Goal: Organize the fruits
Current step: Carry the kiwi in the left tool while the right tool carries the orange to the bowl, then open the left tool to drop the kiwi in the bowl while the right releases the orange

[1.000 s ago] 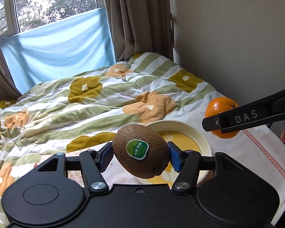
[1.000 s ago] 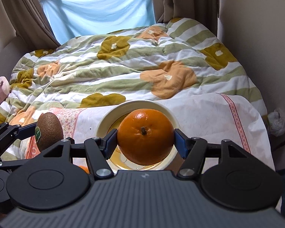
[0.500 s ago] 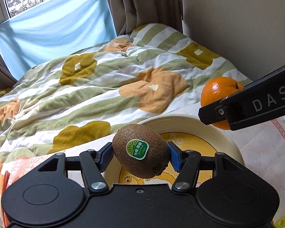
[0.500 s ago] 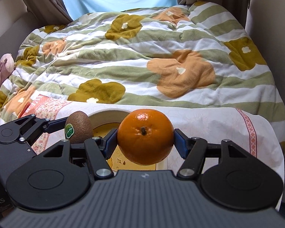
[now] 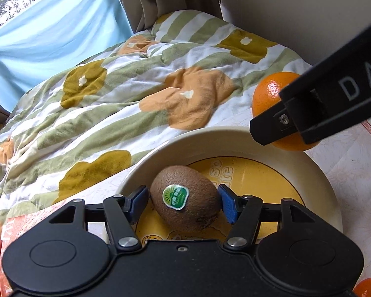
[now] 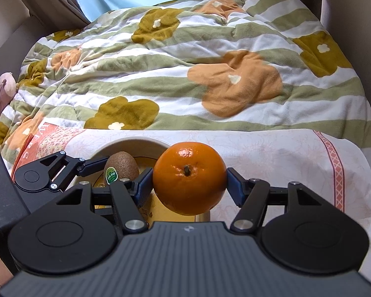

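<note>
my left gripper point(image 5: 184, 204) is opening around the kiwi point(image 5: 185, 198), which seems to rest in the plate point(image 5: 316, 173), long axis across the jaws. my right gripper point(image 6: 189, 183) clamps the orange point(image 6: 189, 178) just above the plate's right rim.

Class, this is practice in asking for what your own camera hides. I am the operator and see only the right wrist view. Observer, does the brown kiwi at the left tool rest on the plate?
Observer: Yes. The left tool is opening its jaws, and the fuzzy brown kiwi with a green sticker lies between them on the yellow centre of the round cream plate.
Operator: Is any fruit lying outside the plate?
Observer: What looks like a small round orange fruit shows in the left wrist view's lower right corner, outside the plate's rim.
</note>
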Available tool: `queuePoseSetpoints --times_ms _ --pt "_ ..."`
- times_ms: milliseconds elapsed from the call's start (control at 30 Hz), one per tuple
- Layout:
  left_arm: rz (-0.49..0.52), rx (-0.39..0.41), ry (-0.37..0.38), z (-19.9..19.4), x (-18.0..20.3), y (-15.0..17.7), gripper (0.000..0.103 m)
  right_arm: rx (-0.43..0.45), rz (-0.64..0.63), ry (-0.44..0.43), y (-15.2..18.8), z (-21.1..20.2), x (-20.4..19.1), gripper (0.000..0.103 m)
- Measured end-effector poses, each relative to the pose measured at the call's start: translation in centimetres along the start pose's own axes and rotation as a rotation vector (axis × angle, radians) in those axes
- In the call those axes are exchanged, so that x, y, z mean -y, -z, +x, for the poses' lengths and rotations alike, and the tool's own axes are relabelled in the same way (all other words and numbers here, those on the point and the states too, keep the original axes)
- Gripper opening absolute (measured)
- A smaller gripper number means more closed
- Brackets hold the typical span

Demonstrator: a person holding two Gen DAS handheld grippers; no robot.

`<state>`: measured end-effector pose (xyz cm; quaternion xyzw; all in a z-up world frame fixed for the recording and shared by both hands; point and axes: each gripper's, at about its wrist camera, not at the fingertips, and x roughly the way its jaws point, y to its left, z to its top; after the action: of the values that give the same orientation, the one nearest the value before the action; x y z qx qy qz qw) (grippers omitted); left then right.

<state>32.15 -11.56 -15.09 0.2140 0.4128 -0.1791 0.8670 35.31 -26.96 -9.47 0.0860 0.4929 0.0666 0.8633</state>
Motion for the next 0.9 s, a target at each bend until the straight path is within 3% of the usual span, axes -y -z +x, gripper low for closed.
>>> queuePoseSetpoints --times_ms 67,100,433,900 --pt "0.03 0.024 -0.016 -0.6 0.3 0.0 0.1 0.003 0.01 0.001 0.0 -0.2 0.1 0.078" --pt "0.039 0.037 -0.022 -1.0 0.4 0.1 0.101 0.004 0.013 0.0 0.0 -0.3 0.2 0.078" --pt "-0.028 0.028 -0.024 -5.1 -1.5 1.8 0.102 0.018 -0.011 -0.013 0.3 -1.4 -0.4 0.078" --pt "-0.155 0.016 -0.027 -8.0 -3.8 3.5 0.102 -0.03 -0.319 -0.042 2.6 1.9 -4.4 0.078"
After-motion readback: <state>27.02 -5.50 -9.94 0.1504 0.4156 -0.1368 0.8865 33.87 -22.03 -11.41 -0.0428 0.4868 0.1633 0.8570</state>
